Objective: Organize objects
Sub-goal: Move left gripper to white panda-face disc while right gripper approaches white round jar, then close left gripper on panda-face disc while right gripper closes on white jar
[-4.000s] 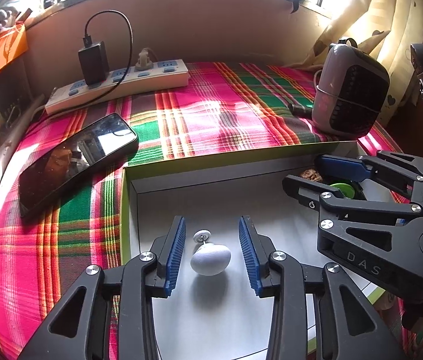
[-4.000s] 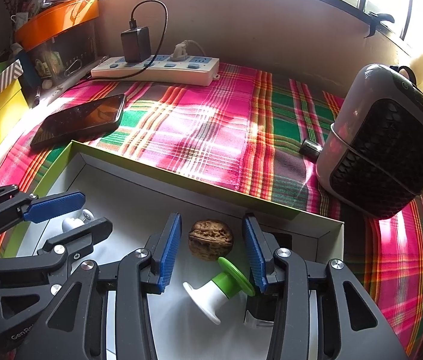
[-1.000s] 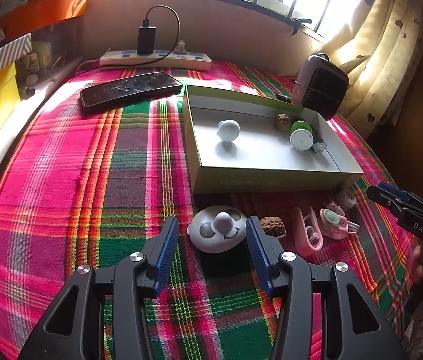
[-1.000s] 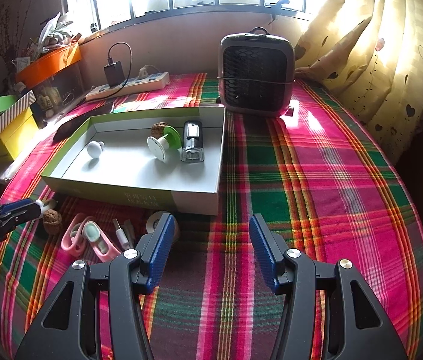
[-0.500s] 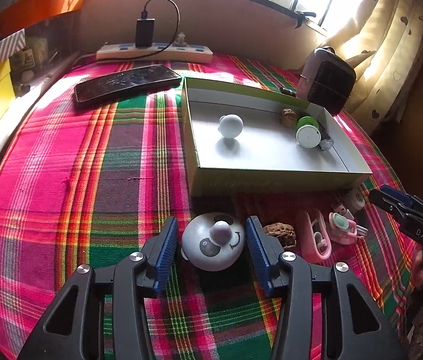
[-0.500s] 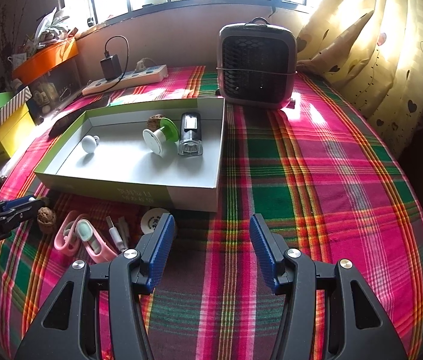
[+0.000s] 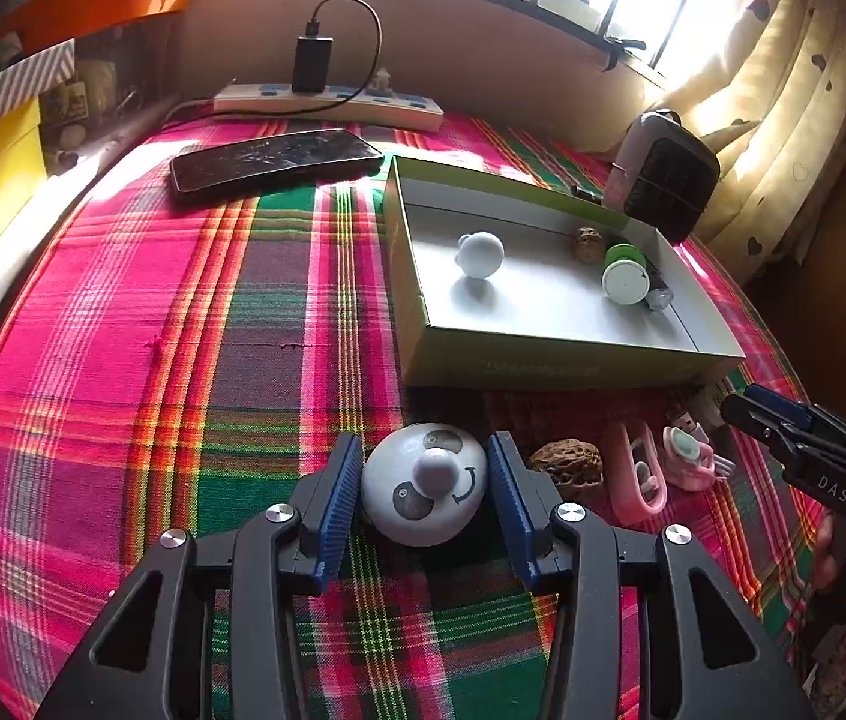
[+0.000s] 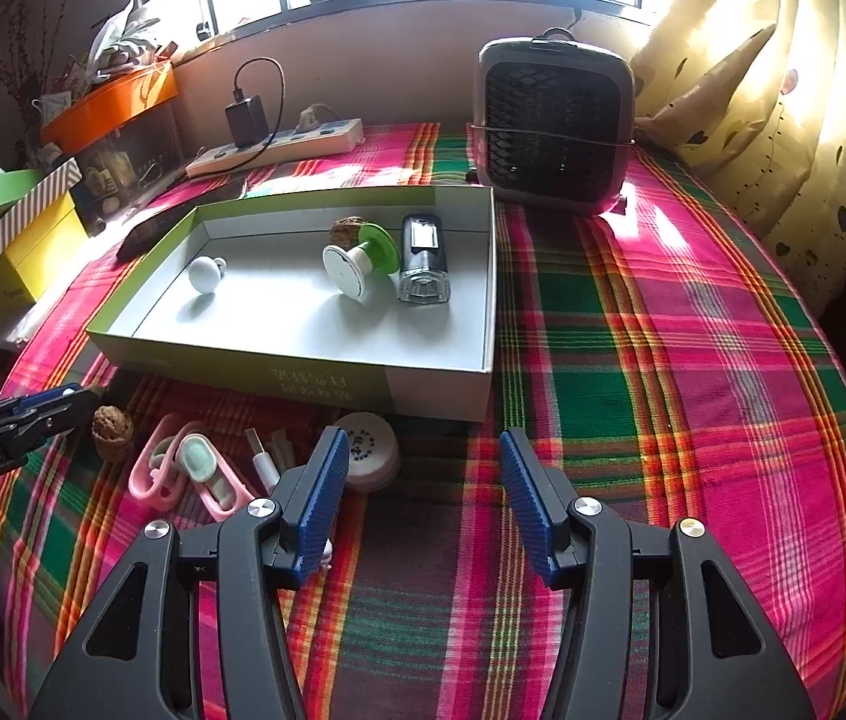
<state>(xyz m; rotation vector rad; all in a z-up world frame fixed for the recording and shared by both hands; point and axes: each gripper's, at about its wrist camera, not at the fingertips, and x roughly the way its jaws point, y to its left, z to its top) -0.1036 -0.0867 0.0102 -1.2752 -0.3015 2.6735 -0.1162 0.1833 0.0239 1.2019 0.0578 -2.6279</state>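
A round white knob with a panda face (image 7: 423,486) lies on the plaid cloth between the blue pads of my left gripper (image 7: 425,456). Its jaws are closing, and a sliver of gap still shows on each side. Just to the right of it lie a walnut (image 7: 567,468) and pink clips (image 7: 639,474). The shallow green-edged box (image 7: 543,366) holds a white knob (image 7: 480,253), a walnut (image 7: 588,243), a green-and-white spool (image 7: 624,276) and a black-and-clear case (image 8: 422,258). My right gripper (image 8: 420,462) is open over bare cloth, with a white disc (image 8: 369,450) beside its left finger.
A phone (image 7: 273,159) and a power strip with a charger (image 7: 327,105) lie beyond the box. A small heater (image 8: 555,126) stands at the back right. Yellow and striped boxes (image 8: 21,252) line the left edge. Curtains hang on the right.
The left jaws have drawn in around the panda knob, which now fills the gap between the pads. The right gripper has hardly moved and stays equally wide.
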